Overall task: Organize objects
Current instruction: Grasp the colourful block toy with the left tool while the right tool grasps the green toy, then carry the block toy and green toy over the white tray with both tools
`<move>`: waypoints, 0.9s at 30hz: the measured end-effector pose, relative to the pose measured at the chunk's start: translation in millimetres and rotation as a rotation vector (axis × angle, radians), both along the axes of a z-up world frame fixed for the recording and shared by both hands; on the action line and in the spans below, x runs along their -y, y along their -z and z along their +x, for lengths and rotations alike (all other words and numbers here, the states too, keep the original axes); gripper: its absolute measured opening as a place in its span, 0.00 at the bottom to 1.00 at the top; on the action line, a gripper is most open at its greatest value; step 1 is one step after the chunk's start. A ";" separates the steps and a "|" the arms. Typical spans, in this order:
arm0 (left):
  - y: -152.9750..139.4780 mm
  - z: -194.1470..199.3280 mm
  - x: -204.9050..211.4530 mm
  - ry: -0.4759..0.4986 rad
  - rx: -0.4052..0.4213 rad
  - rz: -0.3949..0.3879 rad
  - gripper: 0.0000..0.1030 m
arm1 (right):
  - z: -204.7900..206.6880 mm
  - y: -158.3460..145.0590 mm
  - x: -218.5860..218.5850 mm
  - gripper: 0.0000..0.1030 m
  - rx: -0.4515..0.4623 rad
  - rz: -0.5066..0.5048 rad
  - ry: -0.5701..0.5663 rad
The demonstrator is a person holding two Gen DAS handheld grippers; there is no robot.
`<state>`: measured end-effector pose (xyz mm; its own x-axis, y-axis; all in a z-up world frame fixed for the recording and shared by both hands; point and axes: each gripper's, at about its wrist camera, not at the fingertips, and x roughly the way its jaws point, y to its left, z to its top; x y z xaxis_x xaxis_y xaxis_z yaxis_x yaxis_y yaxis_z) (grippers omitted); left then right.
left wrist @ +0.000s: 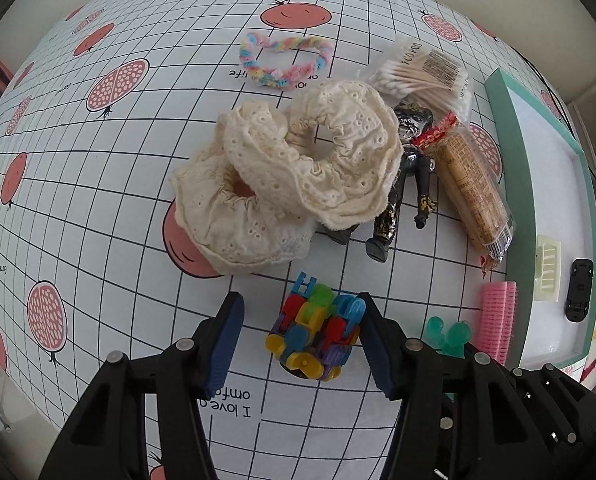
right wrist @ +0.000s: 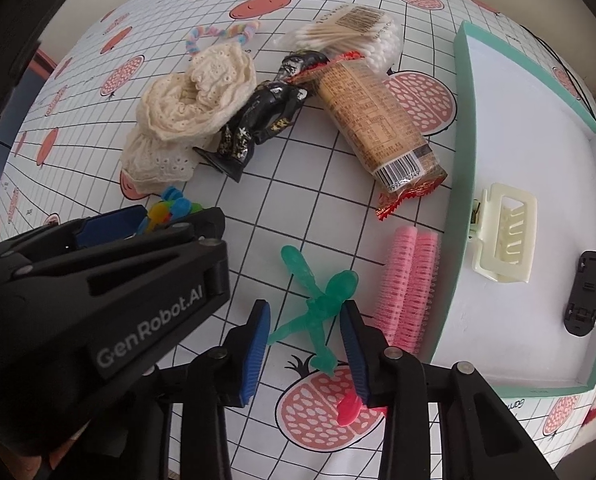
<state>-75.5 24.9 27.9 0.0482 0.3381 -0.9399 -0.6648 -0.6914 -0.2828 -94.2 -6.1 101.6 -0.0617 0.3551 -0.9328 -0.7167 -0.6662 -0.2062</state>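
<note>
Left wrist view has the left gripper (left wrist: 300, 334) low over the bundle of multicoloured plastic clips (left wrist: 316, 338), jaws spread, the right pad touching it, the left pad apart. Right wrist view shows the right gripper (right wrist: 304, 342) spread too, straddling the translucent green plastic figure (right wrist: 318, 308) on the pomegranate-print tablecloth (right wrist: 277, 200). Nothing is pinched. Best play, I'd say: centre the left jaws on the bundle before closing, or it may skid aside. The mint-green tray (right wrist: 458, 184), already holding the cream hair claw (right wrist: 506, 232), waits on the right.
</note>
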 end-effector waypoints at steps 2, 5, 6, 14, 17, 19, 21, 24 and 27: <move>0.1 0.4 1.2 0.000 -0.001 0.000 0.53 | 4.2 -2.9 -1.8 0.28 0.002 0.003 -0.009; 0.1 1.1 3.3 0.002 -0.004 0.000 0.47 | 9.9 -6.9 -4.3 0.25 -0.001 0.001 -0.024; 0.1 1.5 3.9 0.003 -0.005 0.000 0.45 | 11.6 -8.2 -4.9 0.25 -0.001 0.002 -0.027; 1.4 2.4 11.5 -0.005 0.024 0.016 0.42 | 23.5 -20.3 -15.1 0.19 -0.001 -0.011 -0.096; -1.0 3.0 15.1 -0.011 0.024 0.023 0.42 | 29.5 -28.3 -17.6 0.19 -0.013 -0.015 -0.122; -4.5 3.2 18.4 -0.019 0.029 0.038 0.42 | 33.8 -35.7 -18.9 0.19 -0.030 -0.018 -0.136; -9.8 3.3 22.2 -0.028 0.029 0.056 0.42 | 37.8 -44.2 -19.5 0.19 -0.046 -0.016 -0.155; -20.8 2.7 29.6 -0.046 0.018 0.088 0.42 | 42.7 -47.8 -2.4 0.19 -0.076 -0.013 -0.186; -33.2 1.7 38.4 -0.070 0.006 0.132 0.42 | 38.7 -59.8 5.8 0.19 -0.106 -0.003 -0.208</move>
<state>-73.9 -13.5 61.1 0.0259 0.4614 -0.8868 -0.6144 -0.6924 -0.3782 -55.5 -12.0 161.4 -0.2307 0.3216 -0.9183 -0.5817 -0.8022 -0.1348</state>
